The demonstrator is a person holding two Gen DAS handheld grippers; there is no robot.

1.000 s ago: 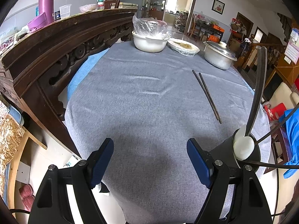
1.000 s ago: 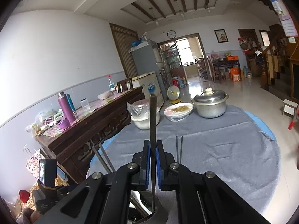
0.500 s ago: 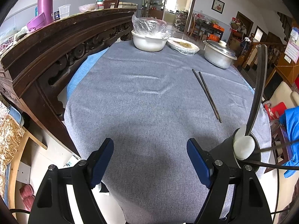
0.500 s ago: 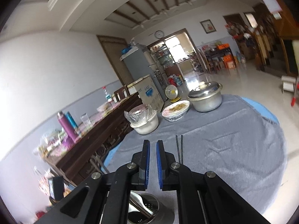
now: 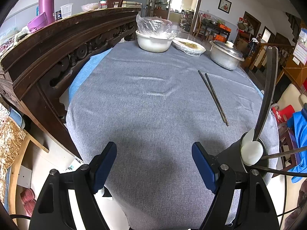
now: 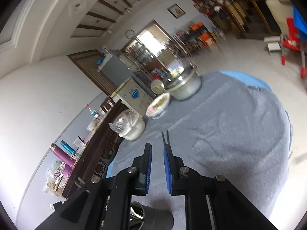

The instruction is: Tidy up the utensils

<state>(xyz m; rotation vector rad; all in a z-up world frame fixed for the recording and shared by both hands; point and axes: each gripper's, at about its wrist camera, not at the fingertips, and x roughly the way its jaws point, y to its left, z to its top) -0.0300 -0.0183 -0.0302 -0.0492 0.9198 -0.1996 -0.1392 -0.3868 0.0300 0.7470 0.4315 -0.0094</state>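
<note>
A pair of dark chopsticks (image 5: 213, 95) lies on the grey tablecloth (image 5: 144, 105), right of centre. A dark utensil holder (image 5: 247, 153) stands at the near right edge, with a white spoon (image 5: 251, 152) and dark long handles (image 5: 268, 95) in it. My left gripper (image 5: 153, 164) hangs open above the near cloth with nothing between its blue pads. In the tilted, blurred right wrist view my right gripper (image 6: 157, 147) is opening, a narrow gap and nothing in it. The chopsticks (image 6: 165, 137) lie just beyond its tips and the holder (image 6: 153, 217) sits under it.
A white bowl under plastic film (image 5: 153, 42), a covered plate of food (image 5: 189, 46) and a lidded metal pot (image 5: 225, 57) stand at the far end. A carved dark wooden sideboard (image 5: 57, 44) runs along the left. The table edge drops off at the near right.
The right gripper let go of the dark utensil it held upright over the holder. It then rolled, moved toward the chopsticks and parted its jaws slightly. The left gripper stayed still.
</note>
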